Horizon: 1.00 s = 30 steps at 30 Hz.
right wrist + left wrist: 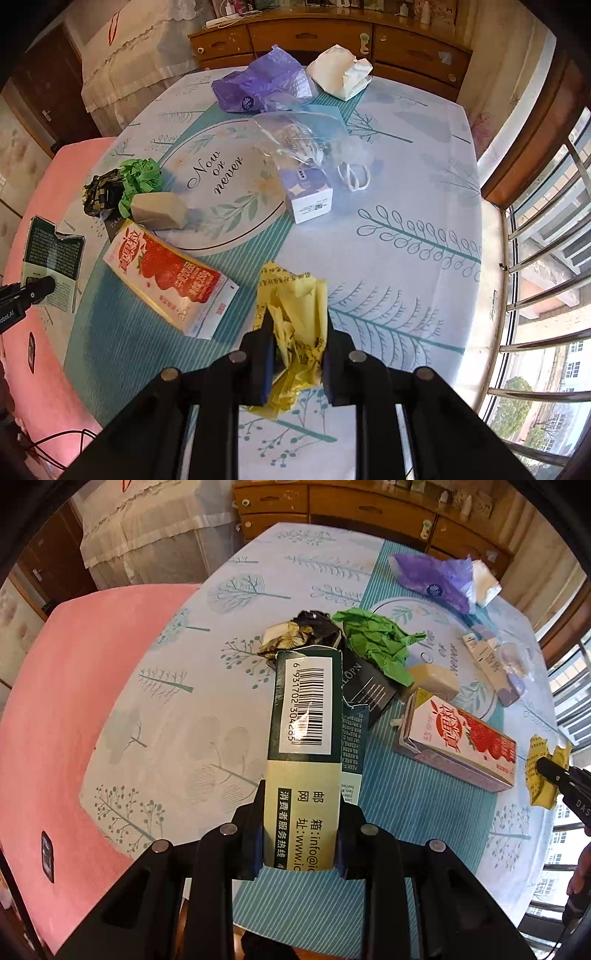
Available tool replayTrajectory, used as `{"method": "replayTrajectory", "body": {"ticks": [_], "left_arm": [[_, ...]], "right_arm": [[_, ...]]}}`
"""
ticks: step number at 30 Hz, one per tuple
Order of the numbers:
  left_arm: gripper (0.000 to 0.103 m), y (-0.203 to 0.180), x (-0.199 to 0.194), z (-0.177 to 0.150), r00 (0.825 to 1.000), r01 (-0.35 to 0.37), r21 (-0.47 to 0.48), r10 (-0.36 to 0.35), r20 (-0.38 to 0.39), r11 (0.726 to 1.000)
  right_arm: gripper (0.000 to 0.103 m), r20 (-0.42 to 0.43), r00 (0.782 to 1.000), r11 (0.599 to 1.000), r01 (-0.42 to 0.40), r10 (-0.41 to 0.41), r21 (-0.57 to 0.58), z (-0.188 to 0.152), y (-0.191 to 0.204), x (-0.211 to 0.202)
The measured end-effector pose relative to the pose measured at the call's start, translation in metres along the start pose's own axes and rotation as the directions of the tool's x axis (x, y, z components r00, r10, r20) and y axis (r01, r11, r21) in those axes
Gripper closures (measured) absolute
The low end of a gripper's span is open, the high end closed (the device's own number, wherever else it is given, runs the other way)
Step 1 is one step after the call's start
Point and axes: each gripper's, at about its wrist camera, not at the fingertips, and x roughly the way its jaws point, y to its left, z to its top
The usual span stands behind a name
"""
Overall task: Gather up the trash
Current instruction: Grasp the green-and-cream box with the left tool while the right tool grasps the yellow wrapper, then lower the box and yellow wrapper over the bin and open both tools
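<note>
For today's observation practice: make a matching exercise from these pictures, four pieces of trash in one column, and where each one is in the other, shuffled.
Things
1. dark green carton
2. yellow wrapper
3. strawberry drink box
4. purple bag

Places
A. lying flat on the table, near side
B. clamped in the right hand-held gripper
C. far side of the table, beside a white crumpled wrapper
D. clamped in the left hand-held gripper

Pairs: 1-D, 2-B, 3-A, 4-C
</note>
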Motion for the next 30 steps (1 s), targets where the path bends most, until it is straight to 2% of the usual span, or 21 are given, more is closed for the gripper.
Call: {"method": "replayTrajectory", "body": {"ticks": [7, 12, 17, 24, 30], "left_arm": [[0.077, 0.041, -0.047, -0.032, 0.989, 0.108, 0.062, -0.114, 0.098, 0.992], [0.077, 0.082, -0.075, -0.063, 0.973, 0.172, 0.142, -0.191, 0.133, 0.975], [0.077, 0.127, -0.097, -0.102, 0.955, 0.220, 0.219, -0.256, 0.150, 0.951], [0.077, 0.169, -0.106, -0.160, 0.947, 0.254, 0.294, -0.299, 0.119, 0.921], [0.077, 0.183, -0.101, -0.197, 0.941, 0.298, 0.308, -0.332, 0.062, 0.903]], "right_arm": [[0.083, 0.072, 0.996, 0.997, 0.044, -0.048, 0.060, -0.035, 0.044, -0.051], [0.083, 0.123, 0.990, 0.991, 0.055, -0.070, 0.122, -0.074, 0.098, -0.086], [0.083, 0.129, 0.989, 0.982, 0.052, -0.076, 0.182, -0.122, 0.158, -0.106], [0.083, 0.085, 0.992, 0.976, 0.077, -0.096, 0.203, -0.189, 0.231, -0.115], [0.083, 0.015, 0.993, 0.979, 0.110, -0.115, 0.174, -0.227, 0.267, -0.117]]}}
